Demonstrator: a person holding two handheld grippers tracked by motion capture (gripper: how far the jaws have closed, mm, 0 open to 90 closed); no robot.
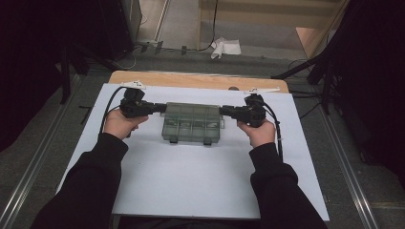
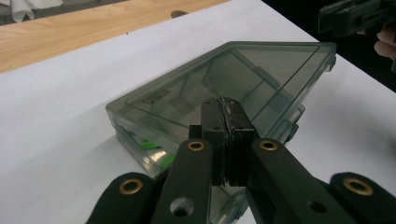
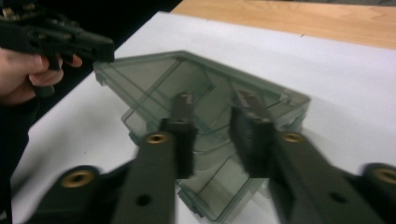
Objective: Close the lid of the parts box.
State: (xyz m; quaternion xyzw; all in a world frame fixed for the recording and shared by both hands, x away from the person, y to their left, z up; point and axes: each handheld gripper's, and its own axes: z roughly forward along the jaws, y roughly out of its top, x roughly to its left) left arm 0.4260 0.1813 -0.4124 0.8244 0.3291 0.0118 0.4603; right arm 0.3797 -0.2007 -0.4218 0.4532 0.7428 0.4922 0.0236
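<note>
Smoky clear plastic compartment box (image 1: 192,123) on white table (image 1: 191,181) near far edge, lid raised, left tongs (image 2: 226,122) pinched shut at its left end, right tongs (image 3: 215,122) narrowly parted at its right end, no clear grip.

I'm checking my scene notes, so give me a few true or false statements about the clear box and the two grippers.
1. The compartment box lies between the two grippers. True.
2. The left gripper has its jaws wide open. False: its pads are pressed together.
3. The box is solid red. False: it is see-through grey-green plastic, with dividers showing inside.
4. The right gripper has its jaws apart. True.
5. The box is over bare wood. False: it is over the white board; the wooden tabletop shows only beyond the board's far edge.
</note>
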